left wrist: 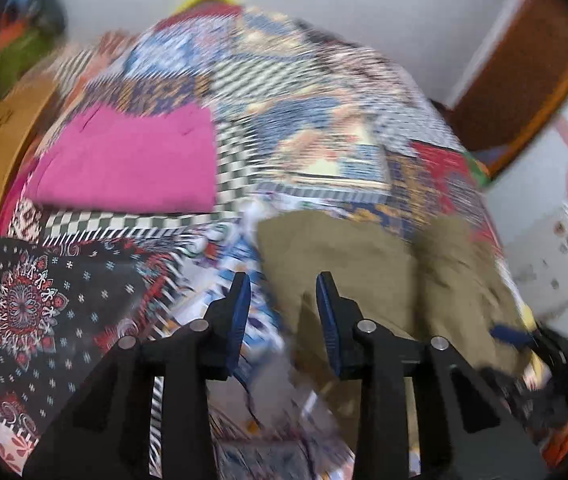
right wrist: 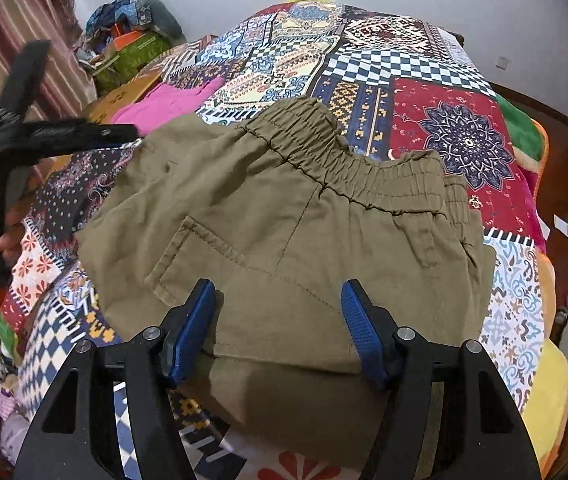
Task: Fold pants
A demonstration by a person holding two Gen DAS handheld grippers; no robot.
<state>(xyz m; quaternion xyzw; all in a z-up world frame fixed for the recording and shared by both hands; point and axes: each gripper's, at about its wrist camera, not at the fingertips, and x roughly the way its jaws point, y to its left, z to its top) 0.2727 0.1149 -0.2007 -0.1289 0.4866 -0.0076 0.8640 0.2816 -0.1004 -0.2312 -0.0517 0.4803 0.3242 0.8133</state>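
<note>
Pants (right wrist: 284, 216) of matte olive woven cloth lie folded on the patchwork quilt (right wrist: 423, 92), their elastic waistband gathered (a patch pocket faces up). The right gripper (right wrist: 278, 324) stands released over them; the left gripper (left wrist: 284, 312), blurred, has nothing between its parted jaws.

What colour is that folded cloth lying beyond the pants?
Bright pink. The folded pink cloth shows best in the left wrist view, on the patchwork bedspread.

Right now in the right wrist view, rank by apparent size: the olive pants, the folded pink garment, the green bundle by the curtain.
1. Olive pants, by far the largest, though nearest the camera.
2. Pink garment.
3. Green bundle; close to the pink one and farther away, so that order is unsure.
</note>
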